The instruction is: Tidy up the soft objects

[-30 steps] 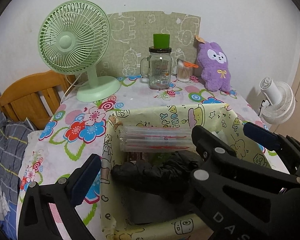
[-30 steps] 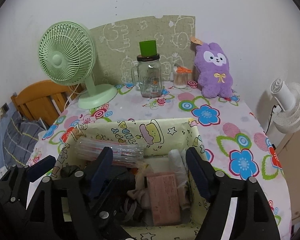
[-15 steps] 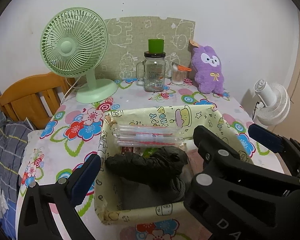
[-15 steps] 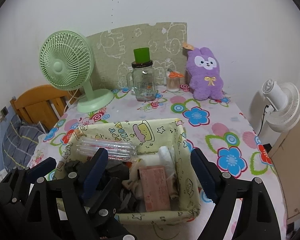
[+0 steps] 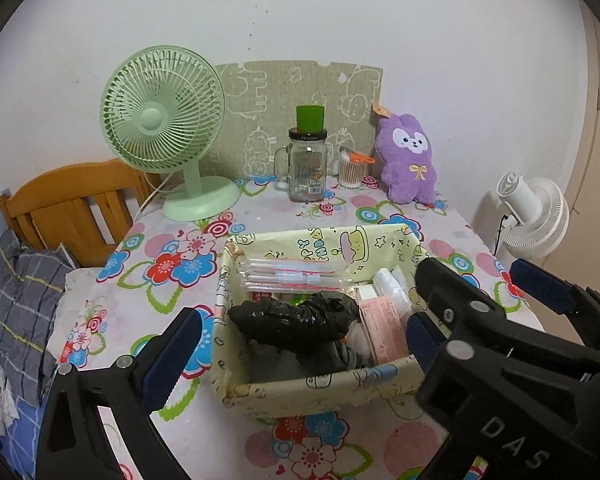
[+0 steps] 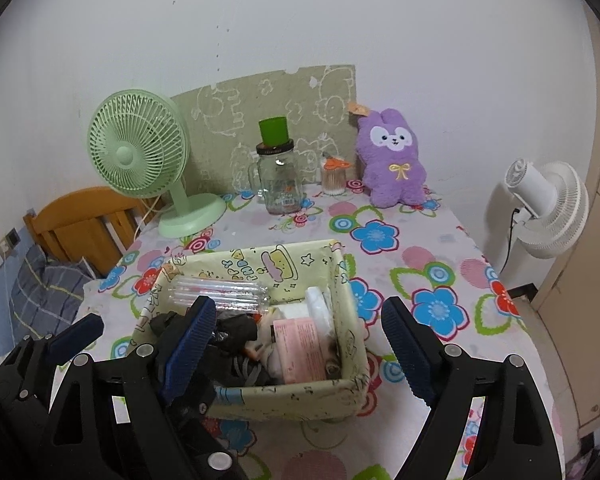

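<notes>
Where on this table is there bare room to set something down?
Free patches: the cloth right of the box, out to the table edge; the strip between the box and the jar; and left of the box, in front of the green fan. Crowded: the back row of fan, jar, swab pot and plush, and the full box.

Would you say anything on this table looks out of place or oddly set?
Yes: a green cup stands on the lid of the glass jar at the back, an odd perch. The fabric basket looks crammed and untidy.
</notes>
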`<state>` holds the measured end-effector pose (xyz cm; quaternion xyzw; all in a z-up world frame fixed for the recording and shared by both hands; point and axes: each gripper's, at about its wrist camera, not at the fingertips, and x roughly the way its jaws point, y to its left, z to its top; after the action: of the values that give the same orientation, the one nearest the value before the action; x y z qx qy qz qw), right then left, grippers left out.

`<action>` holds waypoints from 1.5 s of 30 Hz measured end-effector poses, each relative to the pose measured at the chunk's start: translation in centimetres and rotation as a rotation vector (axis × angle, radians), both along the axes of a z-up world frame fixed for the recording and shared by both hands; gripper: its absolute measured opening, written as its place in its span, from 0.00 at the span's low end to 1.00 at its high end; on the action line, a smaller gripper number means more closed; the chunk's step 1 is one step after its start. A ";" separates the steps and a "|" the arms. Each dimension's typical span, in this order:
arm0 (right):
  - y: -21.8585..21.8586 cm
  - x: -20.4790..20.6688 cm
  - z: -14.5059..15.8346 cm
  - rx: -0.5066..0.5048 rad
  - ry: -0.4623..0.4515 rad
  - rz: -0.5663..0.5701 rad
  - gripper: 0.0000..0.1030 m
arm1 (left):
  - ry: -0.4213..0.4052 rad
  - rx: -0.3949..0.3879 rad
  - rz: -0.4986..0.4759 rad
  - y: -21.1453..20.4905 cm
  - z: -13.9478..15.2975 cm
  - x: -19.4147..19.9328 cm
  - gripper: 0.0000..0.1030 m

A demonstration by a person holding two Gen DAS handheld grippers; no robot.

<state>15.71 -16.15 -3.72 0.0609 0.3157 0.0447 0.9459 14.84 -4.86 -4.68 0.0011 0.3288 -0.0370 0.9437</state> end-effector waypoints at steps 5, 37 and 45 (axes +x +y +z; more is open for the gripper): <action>-0.3 -1.6 0.9 -0.005 -0.022 -0.016 0.84 | -0.024 -0.004 0.009 0.6 0.8 -1.4 1.00; -2.8 -13.6 6.6 -0.018 -0.213 -0.067 0.84 | -0.208 -0.034 0.059 3.5 5.8 -12.2 1.00; -3.0 -15.4 7.1 -0.025 -0.239 -0.066 0.84 | -0.231 -0.037 0.070 3.6 6.2 -13.6 1.00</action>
<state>0.33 -19.18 3.36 0.0539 0.1990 0.0167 0.9784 1.23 -1.24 1.48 -0.0237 0.2172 -0.0098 0.9758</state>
